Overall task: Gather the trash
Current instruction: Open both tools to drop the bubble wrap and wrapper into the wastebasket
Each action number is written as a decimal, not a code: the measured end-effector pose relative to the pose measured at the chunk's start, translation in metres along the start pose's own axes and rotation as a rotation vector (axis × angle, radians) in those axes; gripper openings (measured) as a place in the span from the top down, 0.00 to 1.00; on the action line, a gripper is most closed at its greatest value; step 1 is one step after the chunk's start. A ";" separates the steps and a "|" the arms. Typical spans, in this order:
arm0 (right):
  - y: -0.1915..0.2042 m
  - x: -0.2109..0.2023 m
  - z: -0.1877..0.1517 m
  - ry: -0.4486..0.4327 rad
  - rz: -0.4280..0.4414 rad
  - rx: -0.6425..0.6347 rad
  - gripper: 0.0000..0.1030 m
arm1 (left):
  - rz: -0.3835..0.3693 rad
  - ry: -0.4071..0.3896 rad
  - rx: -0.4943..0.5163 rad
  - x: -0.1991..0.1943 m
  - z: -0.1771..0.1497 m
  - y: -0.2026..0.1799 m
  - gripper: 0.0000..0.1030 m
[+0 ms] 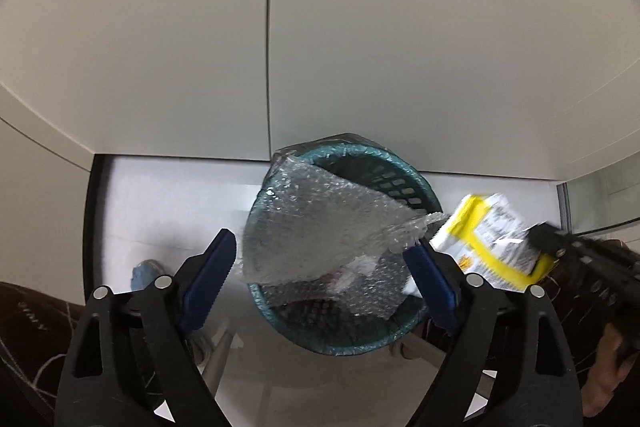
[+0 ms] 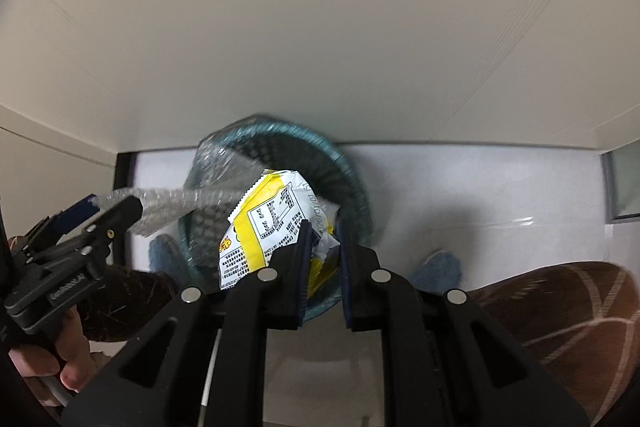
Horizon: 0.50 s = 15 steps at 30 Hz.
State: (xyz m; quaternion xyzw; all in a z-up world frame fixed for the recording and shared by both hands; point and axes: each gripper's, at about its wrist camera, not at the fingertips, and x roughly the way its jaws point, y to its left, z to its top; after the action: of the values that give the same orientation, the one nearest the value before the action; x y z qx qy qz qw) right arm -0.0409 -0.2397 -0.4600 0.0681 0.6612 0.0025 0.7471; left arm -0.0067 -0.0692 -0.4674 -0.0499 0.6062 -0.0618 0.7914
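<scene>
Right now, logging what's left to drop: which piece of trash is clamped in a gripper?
The yellow-and-white snack wrapper, pinched by the right gripper above the teal basket. The bubble wrap drapes over the rim, between the open left gripper.

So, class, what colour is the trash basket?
Teal green, with a perforated mesh wall: the trash basket shows best in the left wrist view.
</scene>
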 end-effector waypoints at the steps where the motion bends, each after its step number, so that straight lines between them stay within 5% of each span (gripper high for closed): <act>1: 0.002 0.004 0.000 0.010 0.004 -0.002 0.88 | 0.003 0.003 0.002 -0.001 0.000 0.000 0.15; 10: 0.031 0.039 -0.002 0.069 0.026 -0.064 0.85 | 0.046 0.003 -0.001 -0.011 -0.001 0.014 0.11; 15: 0.035 0.038 -0.001 0.043 0.029 -0.067 0.60 | 0.059 0.008 -0.006 -0.020 -0.002 0.021 0.11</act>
State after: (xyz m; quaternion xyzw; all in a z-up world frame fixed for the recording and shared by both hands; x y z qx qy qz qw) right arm -0.0341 -0.2016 -0.4938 0.0527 0.6756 0.0370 0.7344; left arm -0.0133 -0.0456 -0.4522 -0.0340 0.6106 -0.0369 0.7903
